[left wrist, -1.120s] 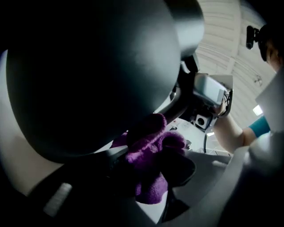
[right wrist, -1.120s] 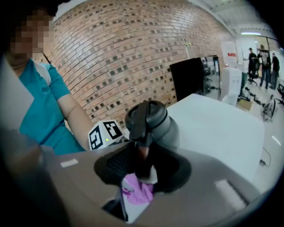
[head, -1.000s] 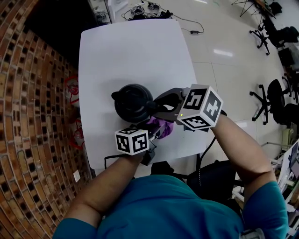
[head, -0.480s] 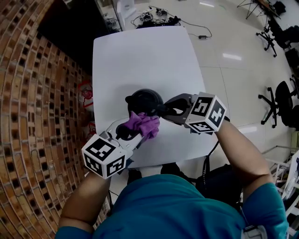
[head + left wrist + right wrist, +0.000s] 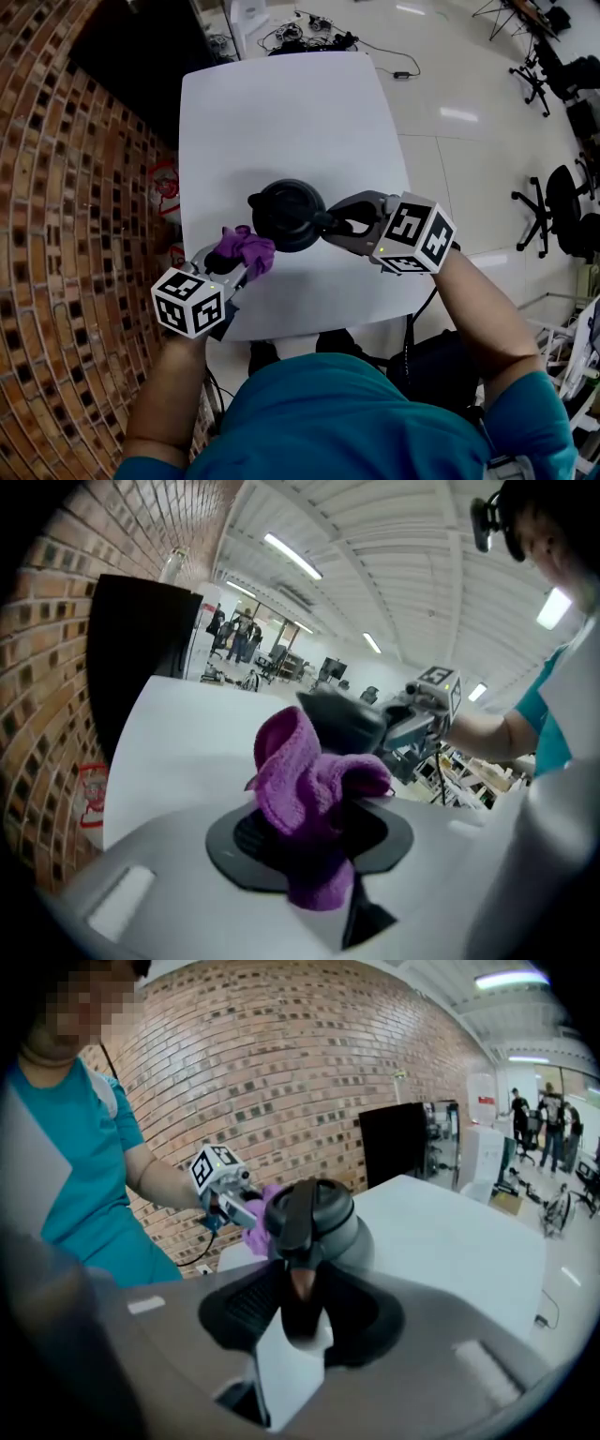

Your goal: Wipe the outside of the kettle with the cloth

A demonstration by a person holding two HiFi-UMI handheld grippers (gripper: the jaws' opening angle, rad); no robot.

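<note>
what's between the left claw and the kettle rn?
Only the purple cloth, pinched in the left claw and bunched beside the kettle. The head view shows it; whether it touches is unclear.

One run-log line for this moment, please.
right claw: shut on handle of dark grey round kettle | left claw: shut on purple fleecy cloth beside kettle | kettle: upright on white table

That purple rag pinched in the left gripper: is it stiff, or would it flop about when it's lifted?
Probably floppy: the purple cloth bunches in soft folds and droops over the jaws of the left gripper that pinch it. It is likely light too, since one small pinch seems to carry the whole wad. Its fuzzy weave suggests it won't slip out easily.
</note>
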